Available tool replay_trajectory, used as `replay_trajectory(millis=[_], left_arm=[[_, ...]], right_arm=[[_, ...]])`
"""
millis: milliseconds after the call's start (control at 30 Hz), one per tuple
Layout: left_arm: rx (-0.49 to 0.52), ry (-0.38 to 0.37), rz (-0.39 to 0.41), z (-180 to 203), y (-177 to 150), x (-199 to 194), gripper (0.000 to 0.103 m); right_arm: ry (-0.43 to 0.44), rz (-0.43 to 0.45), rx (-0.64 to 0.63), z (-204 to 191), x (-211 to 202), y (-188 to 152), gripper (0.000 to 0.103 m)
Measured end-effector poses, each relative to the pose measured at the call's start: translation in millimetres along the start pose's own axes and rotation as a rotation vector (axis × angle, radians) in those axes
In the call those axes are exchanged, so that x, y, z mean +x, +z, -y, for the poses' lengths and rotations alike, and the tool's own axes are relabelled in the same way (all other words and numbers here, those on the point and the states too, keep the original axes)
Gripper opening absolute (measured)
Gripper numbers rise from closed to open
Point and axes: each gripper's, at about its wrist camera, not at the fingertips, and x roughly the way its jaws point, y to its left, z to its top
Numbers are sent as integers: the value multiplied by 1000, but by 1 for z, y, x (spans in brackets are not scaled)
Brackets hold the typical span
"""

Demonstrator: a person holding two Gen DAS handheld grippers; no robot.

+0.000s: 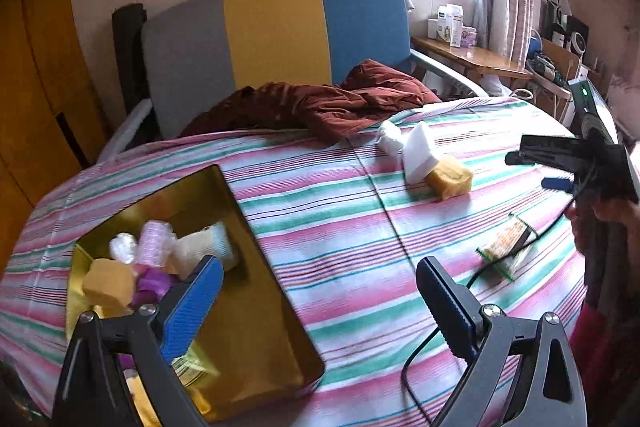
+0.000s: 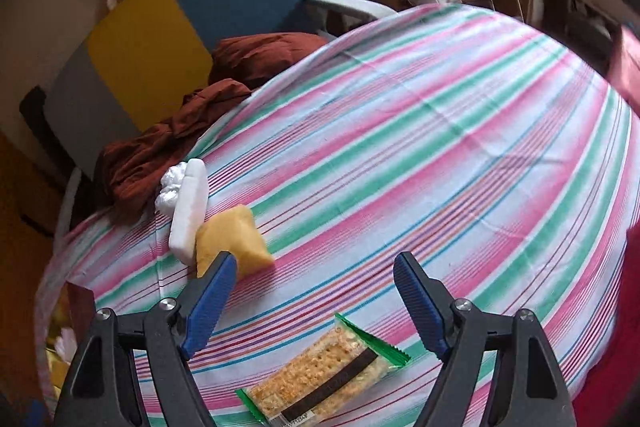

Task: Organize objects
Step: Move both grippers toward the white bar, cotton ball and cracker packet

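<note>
A gold metal tin lies on the striped cloth at the left, holding several small items: a yellow sponge, purple pieces and a cream roll. My left gripper is open and empty, its left finger over the tin. On the cloth lie a white foam block, a white wad, a yellow sponge and a cracker packet. My right gripper is open and empty just above the cracker packet; it also shows at the right of the left wrist view.
A striped cloth covers the round table. A rumpled maroon cloth lies at the far edge before a grey, yellow and blue chair. A black cable trails over the cloth. A wooden side table with boxes stands by the window.
</note>
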Motion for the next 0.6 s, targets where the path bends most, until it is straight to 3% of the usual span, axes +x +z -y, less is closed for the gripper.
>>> replay_trajectory(millis=[400, 600], left_arm=[[-36, -67, -43, 26, 66, 58, 97], [-36, -117, -81, 52, 96, 97, 96]], right_arm=[[48, -15, -32, -9, -3, -1, 82], [65, -17, 16, -1, -5, 1, 82]])
